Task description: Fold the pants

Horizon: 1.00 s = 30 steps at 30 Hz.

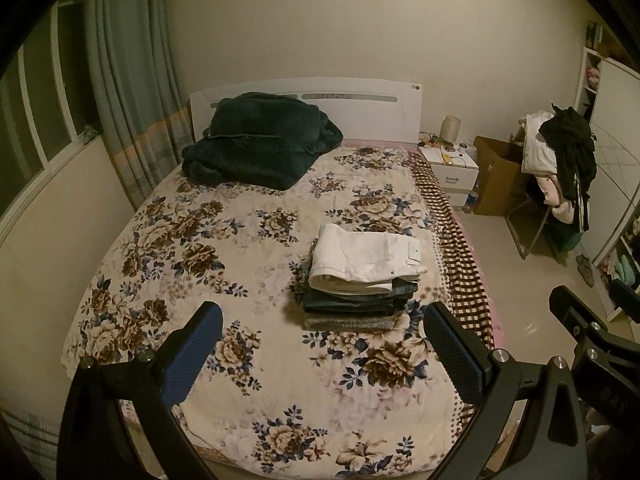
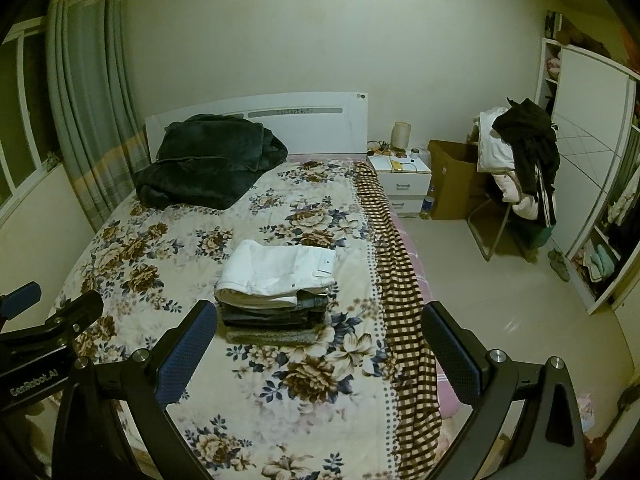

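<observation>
A stack of folded pants [image 1: 360, 284] lies on the floral bed [image 1: 208, 264], with white pants [image 1: 364, 258] on top, dark jeans under them and a grey garment at the bottom. The stack also shows in the right wrist view [image 2: 276, 292]. My left gripper [image 1: 324, 360] is open and empty, held above the bed's near end, well short of the stack. My right gripper [image 2: 320, 356] is open and empty, beside it to the right; its body shows in the left wrist view [image 1: 592, 332]. The left gripper's body shows in the right wrist view [image 2: 52, 320].
A dark green blanket [image 1: 260, 140] lies folded at the headboard. A checked cloth [image 2: 400, 280] runs along the bed's right edge. A white nightstand [image 2: 402, 180], a cardboard box [image 2: 452, 176], a chair heaped with clothes [image 2: 520, 168] and an open wardrobe [image 2: 596, 184] stand to the right. Curtains [image 1: 128, 80] hang left.
</observation>
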Motion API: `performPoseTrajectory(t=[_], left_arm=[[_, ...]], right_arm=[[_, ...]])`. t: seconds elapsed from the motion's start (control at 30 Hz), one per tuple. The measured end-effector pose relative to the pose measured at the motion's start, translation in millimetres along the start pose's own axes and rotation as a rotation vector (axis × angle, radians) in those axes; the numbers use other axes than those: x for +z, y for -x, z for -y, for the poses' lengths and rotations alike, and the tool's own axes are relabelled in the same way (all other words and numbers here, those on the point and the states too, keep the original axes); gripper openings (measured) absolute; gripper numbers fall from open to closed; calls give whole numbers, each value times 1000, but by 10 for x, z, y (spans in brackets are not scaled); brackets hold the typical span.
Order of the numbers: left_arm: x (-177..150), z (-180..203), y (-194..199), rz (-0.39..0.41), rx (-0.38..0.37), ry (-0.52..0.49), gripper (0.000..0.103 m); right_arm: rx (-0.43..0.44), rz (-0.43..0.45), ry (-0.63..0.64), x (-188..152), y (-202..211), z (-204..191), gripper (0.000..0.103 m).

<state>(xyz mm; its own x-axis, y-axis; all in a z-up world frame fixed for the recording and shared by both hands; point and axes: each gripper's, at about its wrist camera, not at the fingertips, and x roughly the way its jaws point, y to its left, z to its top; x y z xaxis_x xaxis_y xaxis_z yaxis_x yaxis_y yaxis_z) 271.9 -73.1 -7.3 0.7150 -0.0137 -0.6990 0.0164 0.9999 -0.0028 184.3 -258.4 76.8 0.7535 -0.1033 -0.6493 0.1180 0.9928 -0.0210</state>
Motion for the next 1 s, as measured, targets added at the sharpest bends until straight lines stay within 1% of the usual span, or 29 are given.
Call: performPoseTrajectory(t=[0.37,0.8,1.0], left_arm=[[42,3,23,16,18,8,103],[43,-17,37,12,30,19,103],[25,-56,19,3,24,20,103]], right_arm=[[17,6,7,31,-67,-37,103],[25,-5,12,32,-115,-33,103],[36,-15,16,51,-132,-43,103]])
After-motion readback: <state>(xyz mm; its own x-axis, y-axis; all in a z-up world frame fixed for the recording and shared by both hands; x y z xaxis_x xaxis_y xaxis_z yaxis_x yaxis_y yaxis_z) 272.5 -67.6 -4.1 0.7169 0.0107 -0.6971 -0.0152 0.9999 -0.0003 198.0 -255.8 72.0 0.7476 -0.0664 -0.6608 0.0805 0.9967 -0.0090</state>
